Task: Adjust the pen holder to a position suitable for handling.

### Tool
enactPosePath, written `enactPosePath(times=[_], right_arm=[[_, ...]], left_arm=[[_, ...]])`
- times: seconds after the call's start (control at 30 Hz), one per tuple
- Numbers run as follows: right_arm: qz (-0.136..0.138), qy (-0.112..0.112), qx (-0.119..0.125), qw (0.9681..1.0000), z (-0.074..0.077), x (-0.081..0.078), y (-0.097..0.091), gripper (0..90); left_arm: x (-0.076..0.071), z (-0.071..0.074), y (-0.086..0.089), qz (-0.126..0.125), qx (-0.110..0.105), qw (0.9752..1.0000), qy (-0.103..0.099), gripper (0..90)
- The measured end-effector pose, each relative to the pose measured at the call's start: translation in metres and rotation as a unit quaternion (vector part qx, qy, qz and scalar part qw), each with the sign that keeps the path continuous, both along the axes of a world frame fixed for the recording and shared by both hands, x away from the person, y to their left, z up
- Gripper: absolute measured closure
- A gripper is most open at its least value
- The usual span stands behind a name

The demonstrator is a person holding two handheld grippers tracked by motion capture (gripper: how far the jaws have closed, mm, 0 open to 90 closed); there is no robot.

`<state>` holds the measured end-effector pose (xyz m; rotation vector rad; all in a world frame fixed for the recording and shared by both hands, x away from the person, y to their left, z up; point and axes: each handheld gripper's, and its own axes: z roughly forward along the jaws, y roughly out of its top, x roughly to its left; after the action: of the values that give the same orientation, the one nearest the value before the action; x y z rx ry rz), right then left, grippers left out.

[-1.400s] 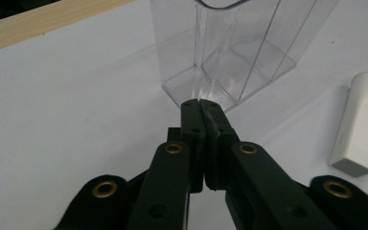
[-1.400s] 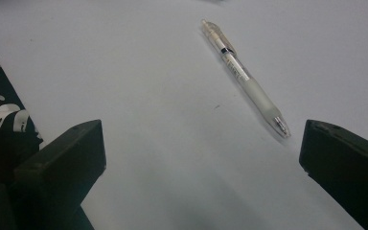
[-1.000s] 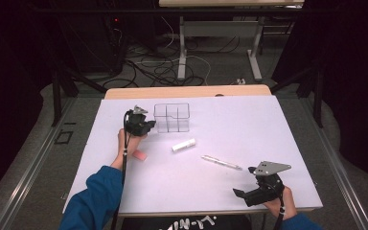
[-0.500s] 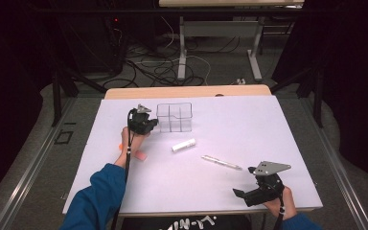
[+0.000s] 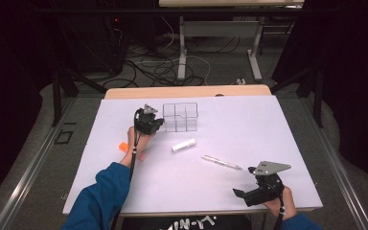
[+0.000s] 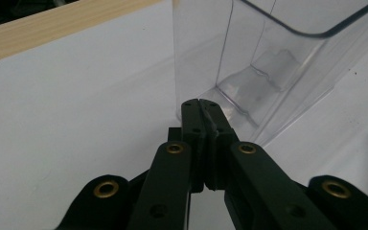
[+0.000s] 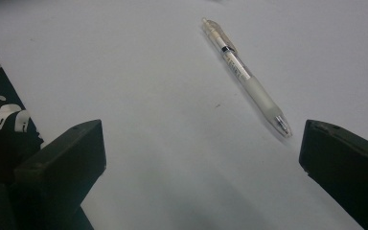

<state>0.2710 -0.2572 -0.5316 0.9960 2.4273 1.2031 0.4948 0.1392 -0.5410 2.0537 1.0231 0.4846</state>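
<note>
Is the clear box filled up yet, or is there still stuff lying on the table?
Nothing looks put away yet: the clear divided organizer seems empty. Right now the left gripper, jaws shut with nothing visible between them, sits right against the organizer's corner, while the right gripper waits open near the pen. Left on the table: the pen, a white cylinder and a small orange piece.

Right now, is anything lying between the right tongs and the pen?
No. In the right gripper view the right tongs stand open, and bare white table runs up to the pen.
</note>
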Motion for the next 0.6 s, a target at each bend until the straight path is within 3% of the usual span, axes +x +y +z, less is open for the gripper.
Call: enactPosePath(times=[0.6], right_arm=[[0.000, 0.003, -0.006, 1.0000, 0.000, 0.000, 0.000, 1.8]], left_arm=[[0.003, -0.005, -0.019, -0.005, 0.008, 1.0000, -0.003, 90.0]])
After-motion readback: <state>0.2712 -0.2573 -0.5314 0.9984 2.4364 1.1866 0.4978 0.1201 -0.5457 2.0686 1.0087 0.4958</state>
